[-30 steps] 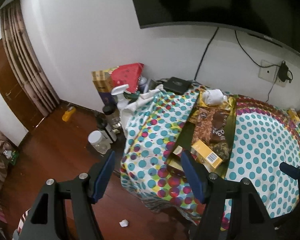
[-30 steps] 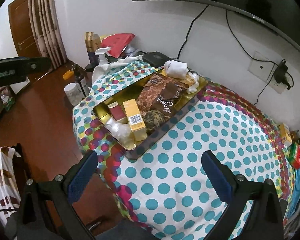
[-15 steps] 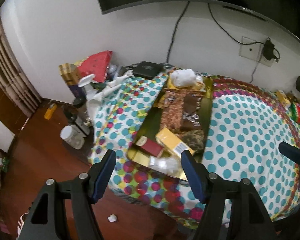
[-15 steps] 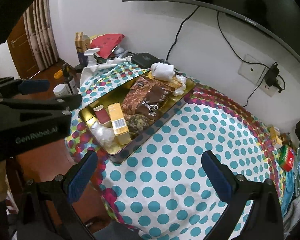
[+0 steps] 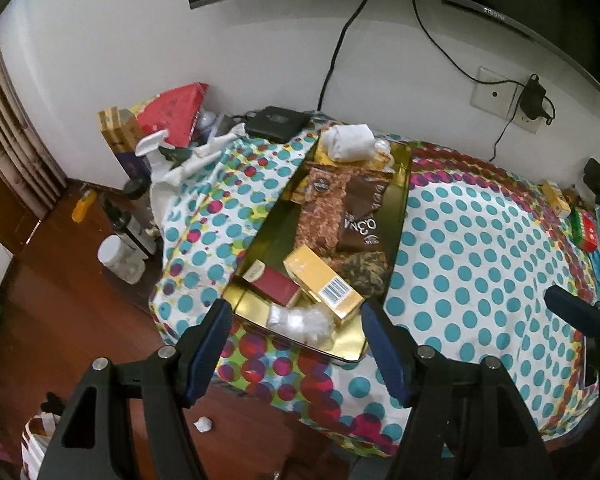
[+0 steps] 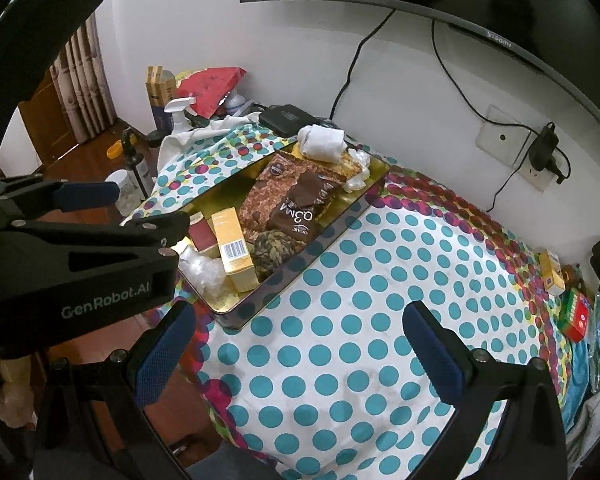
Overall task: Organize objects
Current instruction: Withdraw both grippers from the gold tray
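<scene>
A gold tray [image 5: 403, 216] [image 6: 356, 200] lies on a table under a polka-dot cloth [image 5: 480, 248] [image 6: 340, 340]. It holds a yellow box [image 5: 322, 286] [image 6: 232, 246], a dark red box [image 5: 274, 286] [image 6: 200, 236], brown snack bags [image 5: 360, 216] [image 6: 300, 208], a crumpled clear wrapper [image 5: 302, 320] [image 6: 202, 268] and a white cloth roll [image 5: 350, 142] [image 6: 322, 142]. My left gripper [image 5: 296, 354] [image 6: 136, 210] hovers open just before the tray's near end. My right gripper [image 6: 300, 356] is open over the bare cloth, right of the tray.
Bottles, a spray bottle [image 5: 152, 152] and a white jar [image 5: 118, 258] crowd the wooden floor left of the table. A black device [image 5: 278, 122] sits at the back. Small boxes [image 6: 552, 272] [image 6: 576, 318] lie at the table's right edge. A wall socket and cables hang behind.
My left gripper has swung right from over the floor and table corner to face the tray's near end. The right gripper shifted slightly; the left one now fills its left side.
</scene>
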`<state>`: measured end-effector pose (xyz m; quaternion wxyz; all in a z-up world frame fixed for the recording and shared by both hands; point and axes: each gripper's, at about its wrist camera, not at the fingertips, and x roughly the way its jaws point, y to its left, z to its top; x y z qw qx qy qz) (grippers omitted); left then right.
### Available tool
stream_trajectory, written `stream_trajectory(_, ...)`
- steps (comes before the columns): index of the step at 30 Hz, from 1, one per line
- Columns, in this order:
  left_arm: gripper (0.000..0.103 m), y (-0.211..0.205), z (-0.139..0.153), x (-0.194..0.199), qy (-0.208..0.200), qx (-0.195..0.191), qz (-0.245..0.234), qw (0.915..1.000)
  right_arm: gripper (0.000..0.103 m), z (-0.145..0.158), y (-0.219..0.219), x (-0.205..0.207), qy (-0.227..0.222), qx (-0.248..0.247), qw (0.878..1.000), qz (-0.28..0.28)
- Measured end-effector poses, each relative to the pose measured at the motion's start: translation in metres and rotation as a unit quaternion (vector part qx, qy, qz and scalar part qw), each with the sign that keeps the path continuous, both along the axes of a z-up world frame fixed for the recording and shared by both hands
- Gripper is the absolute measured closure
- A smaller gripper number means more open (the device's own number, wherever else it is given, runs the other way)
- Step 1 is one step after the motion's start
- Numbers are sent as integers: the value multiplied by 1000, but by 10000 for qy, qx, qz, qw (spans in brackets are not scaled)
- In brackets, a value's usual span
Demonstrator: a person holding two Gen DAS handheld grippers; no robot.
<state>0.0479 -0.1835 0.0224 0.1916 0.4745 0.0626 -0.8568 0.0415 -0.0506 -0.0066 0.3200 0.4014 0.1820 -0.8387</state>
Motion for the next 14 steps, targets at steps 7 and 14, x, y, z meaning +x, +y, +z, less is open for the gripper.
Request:
stream_trajectory(7,34,4,-2,-3,87,-55,-2,9999,0,-5,-1,-5,-30,87,9999,-76)
stream_trajectory(14,34,5,-3,-4,66,-97,-46,9999,0,-11,-2,-9,-131,174,9997,-110)
